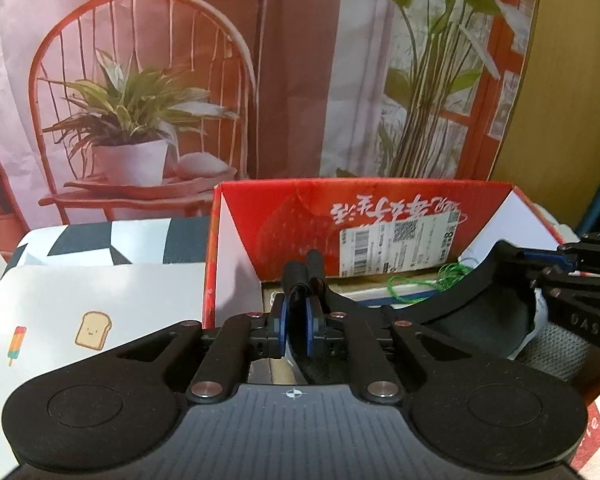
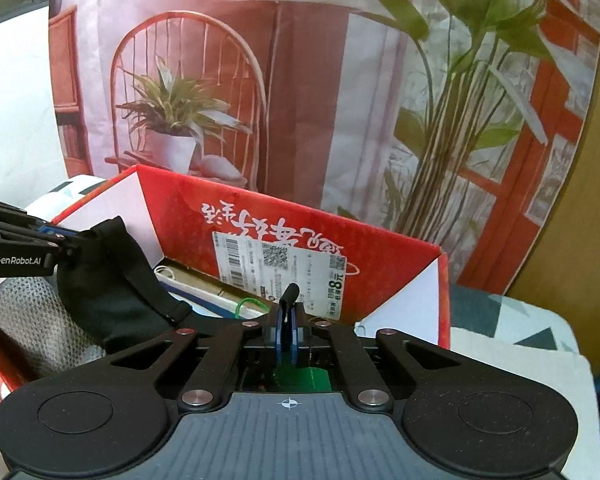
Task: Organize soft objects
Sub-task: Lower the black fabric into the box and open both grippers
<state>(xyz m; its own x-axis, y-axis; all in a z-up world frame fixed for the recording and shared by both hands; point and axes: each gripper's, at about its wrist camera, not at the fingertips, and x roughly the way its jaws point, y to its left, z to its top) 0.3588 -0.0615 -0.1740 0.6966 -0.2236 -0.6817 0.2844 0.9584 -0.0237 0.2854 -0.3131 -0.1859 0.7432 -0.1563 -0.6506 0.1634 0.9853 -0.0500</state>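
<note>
A black soft cloth with a stiff curved edge (image 1: 484, 304) hangs stretched between both grippers over an open red cardboard box (image 1: 380, 208). My left gripper (image 1: 297, 322) is shut on one end of it, a black strap sticking up between the blue pads. My right gripper (image 2: 287, 334) is shut on the other end's strap. In the right wrist view the cloth (image 2: 112, 292) sags at left beside the left gripper's arm, above a grey knitted item (image 2: 32, 324). The right gripper also shows at the right edge of the left wrist view (image 1: 580, 264).
The red box (image 2: 380, 264) holds flat packets and a green string (image 1: 428, 284). A white printed mat (image 1: 80, 312) and a dark-and-white patterned cloth (image 1: 112, 240) lie left of it. A printed backdrop of a chair and plants stands behind.
</note>
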